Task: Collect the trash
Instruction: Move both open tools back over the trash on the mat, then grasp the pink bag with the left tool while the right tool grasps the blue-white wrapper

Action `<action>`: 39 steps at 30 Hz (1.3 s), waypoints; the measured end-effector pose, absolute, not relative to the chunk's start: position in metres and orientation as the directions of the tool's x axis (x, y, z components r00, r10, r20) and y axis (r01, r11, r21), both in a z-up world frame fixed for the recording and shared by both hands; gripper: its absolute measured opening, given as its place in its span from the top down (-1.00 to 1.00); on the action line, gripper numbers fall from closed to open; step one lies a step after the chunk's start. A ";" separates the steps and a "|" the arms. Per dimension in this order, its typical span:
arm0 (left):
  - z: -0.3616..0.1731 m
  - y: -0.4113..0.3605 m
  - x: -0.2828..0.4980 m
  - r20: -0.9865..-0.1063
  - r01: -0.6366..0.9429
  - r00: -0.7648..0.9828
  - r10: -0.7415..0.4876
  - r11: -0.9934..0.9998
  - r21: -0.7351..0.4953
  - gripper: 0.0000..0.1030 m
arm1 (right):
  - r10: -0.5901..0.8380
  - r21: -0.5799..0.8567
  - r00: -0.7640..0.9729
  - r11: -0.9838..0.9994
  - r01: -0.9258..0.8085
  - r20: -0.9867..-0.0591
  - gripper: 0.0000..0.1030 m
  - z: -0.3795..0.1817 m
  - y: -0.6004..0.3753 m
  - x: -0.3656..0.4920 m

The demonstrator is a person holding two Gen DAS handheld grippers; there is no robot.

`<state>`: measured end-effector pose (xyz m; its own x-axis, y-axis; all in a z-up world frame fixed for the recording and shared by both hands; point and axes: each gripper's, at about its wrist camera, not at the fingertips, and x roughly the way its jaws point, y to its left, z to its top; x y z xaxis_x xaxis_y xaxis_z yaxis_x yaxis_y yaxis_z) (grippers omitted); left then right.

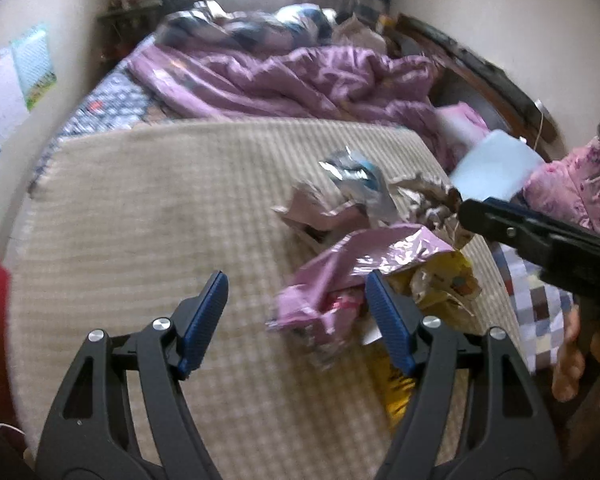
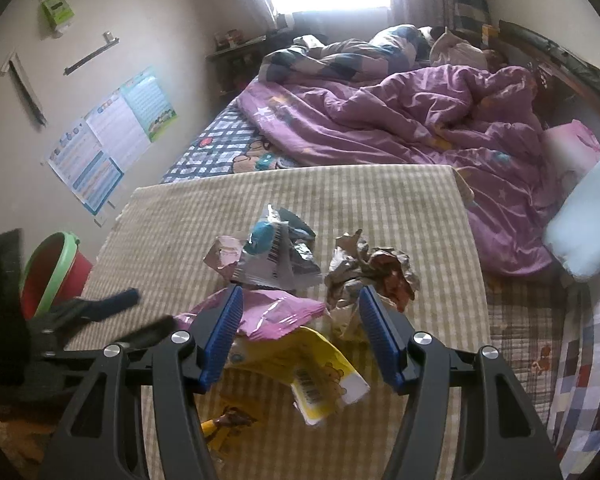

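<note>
Lying in a heap on the checked mat [image 2: 380,200], the wrappers [image 2: 276,312] look light, thin and crinkly, so pinch a loose edge of the pink one [image 2: 284,304], while the right gripper [image 2: 300,332] and left gripper [image 1: 296,320] hang spread and empty.

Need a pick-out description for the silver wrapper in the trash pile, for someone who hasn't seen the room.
On the beige checked mat at the foot of the bed lies a pile of wrappers. The crumpled silver foil wrapper is at its far left, behind the pink plastic wrapper. Only it bears a round blue patch and a barcode.
</note>
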<state>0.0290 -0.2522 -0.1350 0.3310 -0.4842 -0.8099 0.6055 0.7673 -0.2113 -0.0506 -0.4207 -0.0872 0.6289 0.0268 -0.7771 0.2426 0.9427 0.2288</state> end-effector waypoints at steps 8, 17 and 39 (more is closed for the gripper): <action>-0.162 -0.247 0.037 -0.853 0.577 0.226 -0.470 0.770 -0.271 0.66 | 0.041 0.250 0.622 0.935 0.252 -0.782 -0.14 -0.090 -0.422 -0.048; -0.139 -0.154 0.031 -0.824 0.425 0.364 -0.433 0.865 -0.267 0.77 | 0.057 0.212 0.611 0.960 0.183 -0.789 -0.14 -0.086 -0.401 -0.010; -0.110 -0.042 0.029 -0.796 0.154 0.527 -0.296 0.955 -0.253 0.77 | 0.084 0.266 0.594 0.937 0.225 -0.800 0.32 -0.116 -0.395 0.032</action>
